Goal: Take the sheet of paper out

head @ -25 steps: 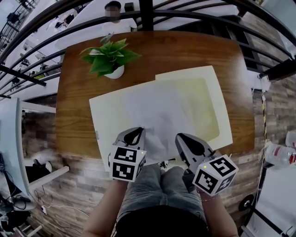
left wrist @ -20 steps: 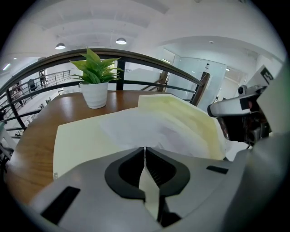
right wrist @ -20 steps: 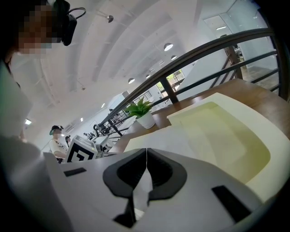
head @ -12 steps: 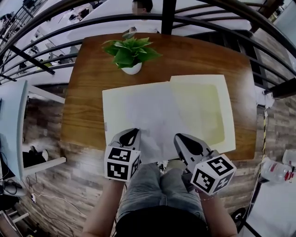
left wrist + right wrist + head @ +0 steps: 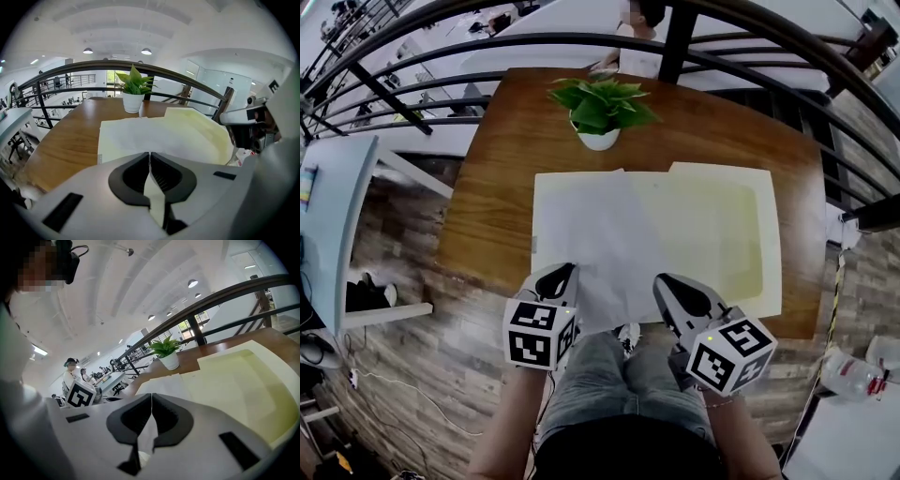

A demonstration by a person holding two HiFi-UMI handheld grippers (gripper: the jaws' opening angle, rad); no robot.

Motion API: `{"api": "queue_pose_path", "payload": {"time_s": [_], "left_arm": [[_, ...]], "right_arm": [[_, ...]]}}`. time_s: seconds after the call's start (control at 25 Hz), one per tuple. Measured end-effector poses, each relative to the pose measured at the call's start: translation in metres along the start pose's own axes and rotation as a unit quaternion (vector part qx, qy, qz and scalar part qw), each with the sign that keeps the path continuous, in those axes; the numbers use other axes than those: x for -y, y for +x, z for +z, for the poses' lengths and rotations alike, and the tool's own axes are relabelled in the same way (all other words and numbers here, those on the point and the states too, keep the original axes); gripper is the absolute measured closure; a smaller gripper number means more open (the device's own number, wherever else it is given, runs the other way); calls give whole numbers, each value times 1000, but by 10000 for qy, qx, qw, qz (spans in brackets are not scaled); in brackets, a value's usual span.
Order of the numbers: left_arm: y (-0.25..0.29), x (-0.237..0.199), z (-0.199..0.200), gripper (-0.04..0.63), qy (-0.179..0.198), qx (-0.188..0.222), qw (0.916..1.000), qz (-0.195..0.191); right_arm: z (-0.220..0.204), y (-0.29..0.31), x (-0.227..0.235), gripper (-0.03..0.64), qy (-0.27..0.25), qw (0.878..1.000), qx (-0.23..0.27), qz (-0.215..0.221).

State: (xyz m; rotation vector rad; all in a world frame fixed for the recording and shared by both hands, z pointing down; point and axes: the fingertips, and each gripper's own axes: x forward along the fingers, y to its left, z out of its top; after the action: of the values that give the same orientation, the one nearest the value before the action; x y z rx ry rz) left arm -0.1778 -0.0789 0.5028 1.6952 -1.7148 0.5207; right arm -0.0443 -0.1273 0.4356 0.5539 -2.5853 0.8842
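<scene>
A white sheet of paper (image 5: 609, 234) lies on the left part of a pale yellow folder (image 5: 722, 234) on the wooden table (image 5: 502, 187). The sheet's near edge hangs over the table's front edge between my grippers. In the head view my left gripper (image 5: 566, 275) is shut at the near left, and a pale yellowish edge that looks like the folder's runs between its jaws (image 5: 150, 157). At the near right my right gripper (image 5: 662, 281) is shut on the white sheet (image 5: 166, 385), a strip of which passes between the jaws (image 5: 151, 399).
A potted green plant (image 5: 598, 108) stands at the far middle of the table. A dark metal railing (image 5: 675, 42) curves behind it. The person's knees (image 5: 623, 384) are below the table's front edge. A low white desk (image 5: 337, 225) stands at the left.
The head view has swung, so the table and plant now sit further right. Both grippers kept their grips and shifted slightly, and the white sheet hangs a little further over the front edge.
</scene>
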Motion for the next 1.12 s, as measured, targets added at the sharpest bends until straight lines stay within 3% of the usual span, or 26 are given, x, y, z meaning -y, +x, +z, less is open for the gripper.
{"api": "queue_pose_path", "payload": {"time_s": [0.44,1.12], "left_arm": [[-35,7,28,568,-180,575,9980,-188],[-74,37,90,569,3,1453,9884,-441]], "right_arm": [[10,-10,-12,591,-295,9995,75,33],[50,-31,-23,590,-692,9958,593,93]]}}
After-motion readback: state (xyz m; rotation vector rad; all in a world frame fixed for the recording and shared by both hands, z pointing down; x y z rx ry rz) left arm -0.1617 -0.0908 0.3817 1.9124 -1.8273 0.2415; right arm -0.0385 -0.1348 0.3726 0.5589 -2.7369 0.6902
